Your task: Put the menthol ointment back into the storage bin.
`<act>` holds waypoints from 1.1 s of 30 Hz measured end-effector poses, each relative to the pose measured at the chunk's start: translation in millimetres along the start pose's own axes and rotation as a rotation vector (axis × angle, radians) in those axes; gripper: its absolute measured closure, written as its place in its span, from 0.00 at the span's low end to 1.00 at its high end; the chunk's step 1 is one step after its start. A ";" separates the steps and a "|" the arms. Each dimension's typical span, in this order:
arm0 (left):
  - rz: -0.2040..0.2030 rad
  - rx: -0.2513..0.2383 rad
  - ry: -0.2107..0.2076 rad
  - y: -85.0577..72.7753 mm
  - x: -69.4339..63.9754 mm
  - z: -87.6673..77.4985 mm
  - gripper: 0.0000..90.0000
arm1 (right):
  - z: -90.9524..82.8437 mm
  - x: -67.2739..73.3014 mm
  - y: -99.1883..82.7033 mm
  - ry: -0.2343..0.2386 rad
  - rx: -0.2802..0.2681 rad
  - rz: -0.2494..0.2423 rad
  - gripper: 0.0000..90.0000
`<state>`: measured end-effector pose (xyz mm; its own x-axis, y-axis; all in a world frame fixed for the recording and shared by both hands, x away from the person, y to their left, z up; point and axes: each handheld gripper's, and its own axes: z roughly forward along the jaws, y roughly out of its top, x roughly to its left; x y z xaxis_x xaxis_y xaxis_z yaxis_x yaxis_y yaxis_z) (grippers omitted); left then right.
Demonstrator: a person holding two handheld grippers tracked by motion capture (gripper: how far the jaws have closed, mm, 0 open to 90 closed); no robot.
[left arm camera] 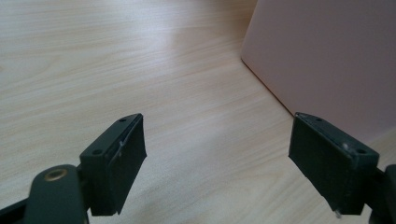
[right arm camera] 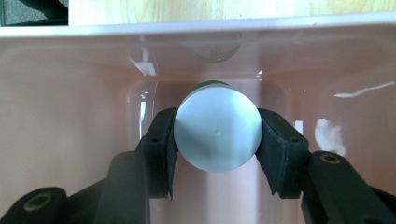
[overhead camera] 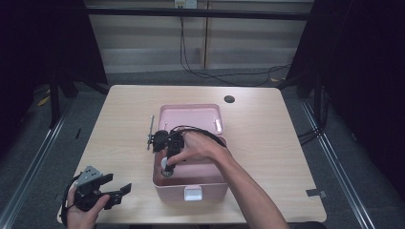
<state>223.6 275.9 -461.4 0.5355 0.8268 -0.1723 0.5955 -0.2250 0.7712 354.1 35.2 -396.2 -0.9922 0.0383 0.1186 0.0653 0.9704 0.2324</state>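
A pink box (overhead camera: 210,188) with its lid (overhead camera: 191,117) swung back stands in the middle of the wooden table (overhead camera: 267,143). My right gripper (overhead camera: 167,169) reaches down into the box, shut on a round white-capped container (overhead camera: 166,165) with a green body. In the right gripper view the white cap (right arm camera: 217,130) sits squeezed between both pads above the pink box floor (right arm camera: 70,154). My left gripper (overhead camera: 119,193) rests at the table's front left corner, open and holding nothing. In the left gripper view its jaws (left arm camera: 224,168) stand wide apart over bare wood, with the box wall (left arm camera: 327,60) just ahead on the right.
A thin metal rod (overhead camera: 151,129) lies on the table by the box's left side. A dark round hole (overhead camera: 229,99) marks the table near its far edge. A white latch (overhead camera: 193,193) sits on the box's front wall. Cables (overhead camera: 224,76) trail on the floor beyond.
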 end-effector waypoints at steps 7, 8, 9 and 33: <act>-0.002 -0.001 -0.002 0.1 0.3 -0.1 0.21 | 8.1 0.3 3.2 -0.001 0.006 -0.006 0.57; -0.002 0.000 -0.003 0.1 0.2 -0.2 0.21 | 9.0 0.1 3.7 -0.006 0.010 -0.010 0.57; -0.004 -0.001 -0.002 0.2 0.1 -0.4 0.21 | 10.6 0.1 3.8 0.002 0.011 -0.010 0.57; -0.007 -0.001 0.000 0.1 1.3 -0.8 0.21 | 31.5 -1.9 1.5 0.008 0.036 -0.003 0.57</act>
<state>223.8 277.4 -461.1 0.5313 0.8282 -0.1782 0.5989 -0.2184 0.7705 352.8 44.1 -426.5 -0.9914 0.0337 0.1261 0.0584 0.9785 0.1976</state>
